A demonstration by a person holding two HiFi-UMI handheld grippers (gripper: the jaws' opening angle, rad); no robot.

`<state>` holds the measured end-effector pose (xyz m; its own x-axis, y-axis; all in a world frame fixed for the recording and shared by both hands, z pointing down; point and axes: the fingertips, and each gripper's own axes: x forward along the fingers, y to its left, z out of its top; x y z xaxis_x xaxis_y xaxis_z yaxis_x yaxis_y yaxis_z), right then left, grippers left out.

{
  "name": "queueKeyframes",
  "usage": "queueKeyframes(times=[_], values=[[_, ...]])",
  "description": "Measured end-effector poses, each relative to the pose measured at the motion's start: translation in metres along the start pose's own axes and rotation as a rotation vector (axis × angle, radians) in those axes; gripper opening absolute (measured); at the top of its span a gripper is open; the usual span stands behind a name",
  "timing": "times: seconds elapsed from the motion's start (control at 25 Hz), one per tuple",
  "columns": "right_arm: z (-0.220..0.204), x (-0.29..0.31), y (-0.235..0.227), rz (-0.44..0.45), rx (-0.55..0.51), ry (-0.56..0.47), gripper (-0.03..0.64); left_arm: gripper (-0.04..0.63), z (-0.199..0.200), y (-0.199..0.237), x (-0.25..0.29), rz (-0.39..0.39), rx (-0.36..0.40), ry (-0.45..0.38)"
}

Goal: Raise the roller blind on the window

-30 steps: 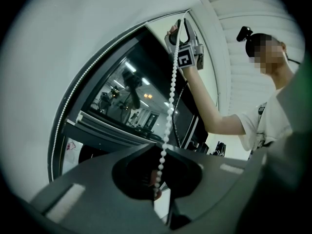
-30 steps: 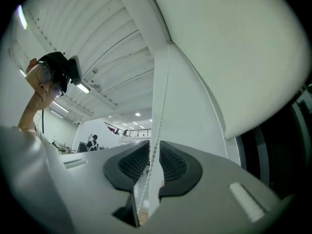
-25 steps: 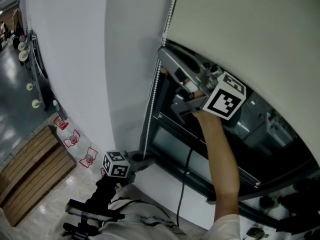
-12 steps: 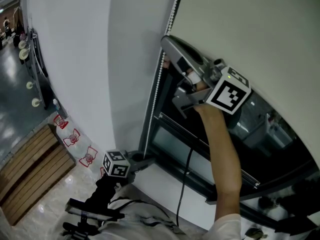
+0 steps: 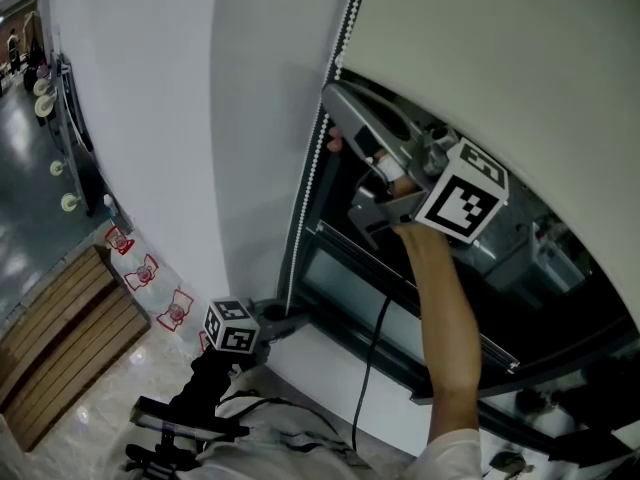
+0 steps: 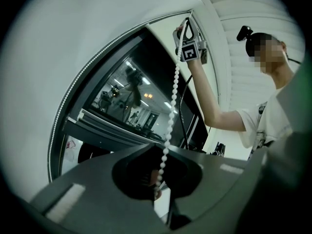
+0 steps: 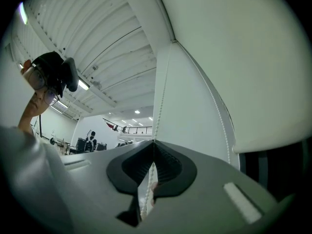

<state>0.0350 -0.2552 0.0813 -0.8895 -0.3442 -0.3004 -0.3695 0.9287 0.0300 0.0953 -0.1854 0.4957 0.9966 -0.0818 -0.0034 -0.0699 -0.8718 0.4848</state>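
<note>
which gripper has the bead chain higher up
The right gripper: its jaws have just been closing on the bead chain up by the blind's lower edge. The left gripper pinches it far below, near the sill.

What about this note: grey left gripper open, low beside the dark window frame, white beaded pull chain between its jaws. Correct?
Not open: the grey left gripper is shut on the white beaded pull chain, as the left gripper view shows. The rest holds.

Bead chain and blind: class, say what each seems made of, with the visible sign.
Bead chain: probably plastic, white, slightly glossy; small even round beads in a string. Blind: likely coated fabric, matt off-white; a smooth flat sheet with no shine, though no weave shows.
</note>
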Motion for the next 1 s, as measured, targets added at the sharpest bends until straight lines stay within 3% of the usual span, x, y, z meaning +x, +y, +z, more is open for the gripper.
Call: queueKeyframes(times=[0.48, 1.0], values=[[-0.084, -0.025, 0.003, -0.054, 0.044, 0.092, 0.005, -0.002, 0.004, -0.002, 0.001, -0.008, 0.009, -0.001], [-0.222, -0.068, 0.007, -0.116, 0.182, 0.266, 0.005, -0.002, 0.007, -0.001, -0.001, -0.004, 0.011, -0.003]])
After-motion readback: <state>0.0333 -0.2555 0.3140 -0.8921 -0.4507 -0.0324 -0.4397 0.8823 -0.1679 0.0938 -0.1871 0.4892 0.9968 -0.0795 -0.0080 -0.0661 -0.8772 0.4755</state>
